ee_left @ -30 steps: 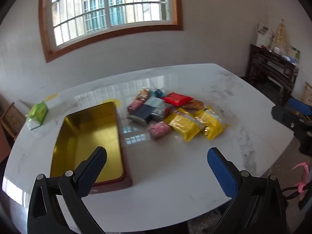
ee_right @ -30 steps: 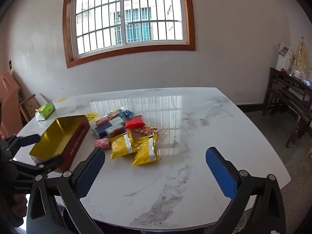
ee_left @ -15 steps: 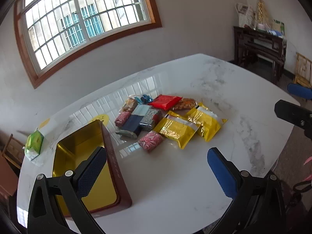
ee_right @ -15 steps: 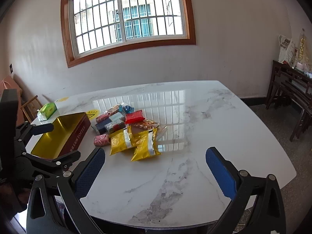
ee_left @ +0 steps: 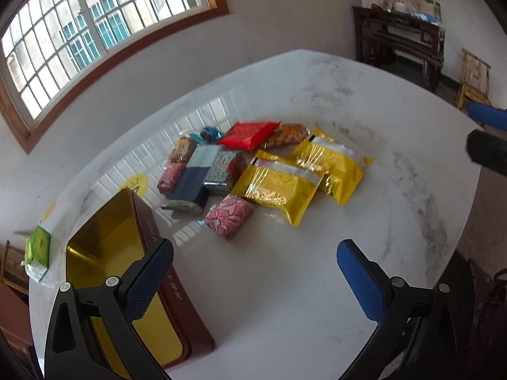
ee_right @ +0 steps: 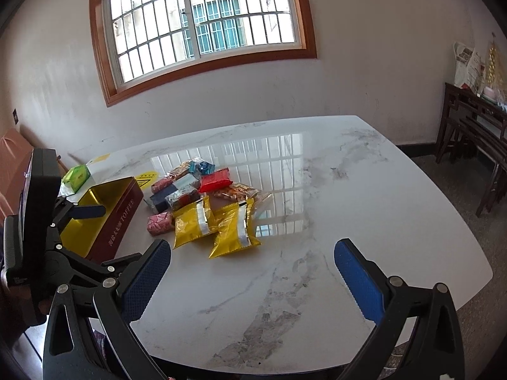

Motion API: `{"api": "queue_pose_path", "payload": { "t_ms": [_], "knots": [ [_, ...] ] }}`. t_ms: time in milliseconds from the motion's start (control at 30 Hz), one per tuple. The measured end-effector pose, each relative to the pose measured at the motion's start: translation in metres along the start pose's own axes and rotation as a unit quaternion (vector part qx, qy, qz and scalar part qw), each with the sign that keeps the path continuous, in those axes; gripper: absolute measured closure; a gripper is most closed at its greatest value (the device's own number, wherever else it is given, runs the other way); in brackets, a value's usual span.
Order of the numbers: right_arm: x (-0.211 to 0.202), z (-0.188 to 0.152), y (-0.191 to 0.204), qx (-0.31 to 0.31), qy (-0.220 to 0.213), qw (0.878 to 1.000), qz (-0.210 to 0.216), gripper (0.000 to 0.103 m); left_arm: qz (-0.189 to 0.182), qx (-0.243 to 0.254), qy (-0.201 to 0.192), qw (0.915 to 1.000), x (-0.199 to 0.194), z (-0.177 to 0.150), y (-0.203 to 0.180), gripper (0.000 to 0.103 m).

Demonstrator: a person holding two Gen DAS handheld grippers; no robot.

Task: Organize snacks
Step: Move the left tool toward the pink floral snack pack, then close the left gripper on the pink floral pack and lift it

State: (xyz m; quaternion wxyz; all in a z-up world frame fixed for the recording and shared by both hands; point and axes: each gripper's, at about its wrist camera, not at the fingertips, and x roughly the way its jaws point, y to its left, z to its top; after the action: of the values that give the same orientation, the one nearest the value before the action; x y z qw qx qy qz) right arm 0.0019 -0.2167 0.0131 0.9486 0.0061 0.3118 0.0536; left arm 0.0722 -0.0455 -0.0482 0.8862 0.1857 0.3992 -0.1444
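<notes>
A pile of snack packs lies mid-table: two yellow foil bags, a red pack, a pink wrapped block, a dark blue box and smaller packets. An open tin, gold inside and maroon outside, stands to the left of the pile. My left gripper hangs open above the table, near the tin's right wall, with nothing in it. My right gripper is open and bare over the table's front part, short of the yellow bags.
A green packet lies at the table's left edge and a yellow sticker sits behind the tin. The white marble table is bare on its right half. A dark wooden sideboard stands at the right wall.
The left gripper has swung right and closer to the snack pile, so the tin now sits at its lower left. The right gripper has moved slightly forward. Both stay open.
</notes>
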Motion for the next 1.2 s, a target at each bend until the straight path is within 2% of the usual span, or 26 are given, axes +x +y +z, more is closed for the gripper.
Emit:
{"api": "queue_pose_path", "payload": {
  "t_ms": [333,433,567,733,867,967,1067,1200],
  "knots": [
    [0.028,0.020,-0.052,-0.001,0.016,1.000,0.018,0.000,-0.066,0.009,0.051,0.9965,0.034,0.012,0.025,0.001],
    [0.031,0.019,-0.055,0.004,0.019,1.000,0.017,0.001,-0.058,0.037,0.064,0.9956,0.040,0.015,0.025,0.001],
    [0.034,0.017,-0.054,0.007,0.025,1.000,0.016,0.001,-0.076,0.084,0.090,0.9895,0.051,0.021,0.024,0.001],
    [0.042,0.019,-0.064,0.006,0.031,0.999,0.018,0.001,-0.107,0.091,0.116,0.9832,0.065,0.031,0.034,0.002],
    [0.048,0.018,-0.066,0.010,0.037,0.999,0.017,0.001,-0.118,0.116,0.129,0.9777,0.079,0.035,0.036,0.015],
    [0.052,0.018,-0.069,0.012,0.040,0.999,0.017,0.001,-0.124,0.122,0.148,0.9735,0.095,0.037,0.041,0.031],
    [0.056,0.016,-0.072,0.015,0.046,0.999,0.018,0.001,-0.115,0.125,0.158,0.9727,0.107,0.037,0.047,0.031],
    [0.062,0.015,-0.073,0.020,0.056,0.998,0.019,0.001,-0.124,0.113,0.161,0.9726,0.115,0.038,0.057,0.031]
  ]
}}
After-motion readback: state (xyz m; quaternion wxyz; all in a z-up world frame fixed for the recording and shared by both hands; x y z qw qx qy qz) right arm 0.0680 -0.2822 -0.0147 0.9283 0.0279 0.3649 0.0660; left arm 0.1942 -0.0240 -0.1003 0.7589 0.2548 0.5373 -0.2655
